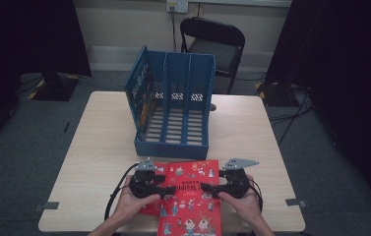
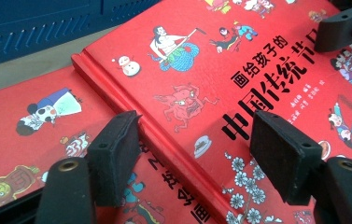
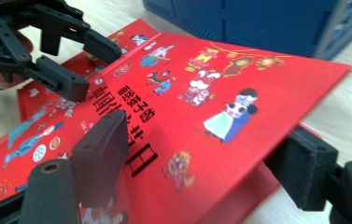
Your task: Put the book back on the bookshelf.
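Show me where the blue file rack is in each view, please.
High view: blue file rack at table centre, behind the red book.
Left gripper view: top left corner.
Right gripper view: top right.
Shared landmark: the red book.

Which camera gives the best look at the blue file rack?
The high view: the whole rack stands there, three slots, one holding something. The left gripper view catches a blue corner; the right gripper view a blurred wall.
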Available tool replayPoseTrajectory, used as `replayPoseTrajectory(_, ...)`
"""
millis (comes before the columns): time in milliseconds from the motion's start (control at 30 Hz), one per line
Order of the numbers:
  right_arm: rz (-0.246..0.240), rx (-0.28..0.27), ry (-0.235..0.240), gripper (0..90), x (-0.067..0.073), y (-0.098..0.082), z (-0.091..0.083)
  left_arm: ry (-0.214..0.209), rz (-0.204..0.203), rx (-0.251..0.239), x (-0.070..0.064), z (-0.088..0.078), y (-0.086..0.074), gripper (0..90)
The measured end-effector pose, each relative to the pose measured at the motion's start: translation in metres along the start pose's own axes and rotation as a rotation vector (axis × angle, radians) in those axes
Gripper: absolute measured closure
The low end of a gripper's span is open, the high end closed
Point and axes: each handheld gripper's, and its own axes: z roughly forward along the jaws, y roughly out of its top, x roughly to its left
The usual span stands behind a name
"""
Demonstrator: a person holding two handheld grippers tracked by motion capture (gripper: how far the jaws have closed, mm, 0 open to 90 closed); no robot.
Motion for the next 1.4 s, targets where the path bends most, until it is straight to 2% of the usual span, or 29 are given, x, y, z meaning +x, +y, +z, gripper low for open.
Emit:
replayPoseTrajectory(67,0.004,0.02,0.026,24.5,-0.003,0.004,0.004,0.001,0.006,-0.001,0.0,0.0,0.0,32.2)
replayPoseTrajectory(133,0.006,0.04,0.03,24.5,-0.005,0.006,0.006,0.012,0.017,-0.001,0.001,0.0,0.0,31.6)
replayPoseTrajectory(267,0.023,0.084,0.04,24.2,-0.011,0.007,0.012,0.011,0.001,-0.007,0.004,-0.001,0.001,30.9)
replayPoseTrajectory(433,-0.016,0.068,0.031,24.3,-0.008,0.007,0.01,0.0,-0.026,-0.016,0.007,-0.001,0.001,30.8)
replayPoseTrajectory(467,-0.026,0.06,0.029,24.3,-0.007,0.008,0.009,-0.012,-0.046,-0.017,0.008,-0.001,0.001,30.7)
replayPoseTrajectory(567,-0.052,0.048,0.024,24.5,-0.005,0.008,0.007,-0.012,-0.05,-0.022,0.009,-0.001,0.001,29.9)
replayPoseTrajectory(867,-0.083,0.037,0.026,24.8,0.003,0.006,0.0,-0.034,-0.071,-0.028,0.008,0.0,0.001,23.9)
replayPoseTrajectory(1033,-0.107,0.051,0.028,25.5,0.006,0.002,-0.005,-0.036,-0.074,-0.029,0.008,0.0,0.001,21.8)
replayPoseTrajectory(1067,-0.111,0.056,0.027,25.6,0.006,0.001,-0.005,-0.044,-0.088,-0.03,0.008,0.0,0.001,21.2)
replayPoseTrajectory(1133,-0.135,0.056,0.044,26.4,0.008,0.0,-0.006,-0.046,-0.082,-0.026,0.008,0.0,0.001,21.1)
replayPoseTrajectory(1200,-0.132,0.062,0.048,26.2,0.009,0.0,-0.007,-0.044,-0.077,-0.031,0.007,0.001,0.001,21.6)
replayPoseTrajectory(1267,-0.129,0.053,0.012,26.3,0.012,-0.002,-0.005,-0.052,-0.079,-0.02,0.008,0.001,0.002,23.1)
replayPoseTrajectory(1333,-0.13,0.05,0.015,26.7,0.011,-0.002,-0.005,-0.071,-0.117,-0.028,0.013,0.0,0.002,26.7)
replayPoseTrajectory(1400,-0.128,0.055,0.013,26.8,0.011,-0.001,-0.004,-0.089,-0.127,-0.026,0.015,0.0,0.003,28.1)
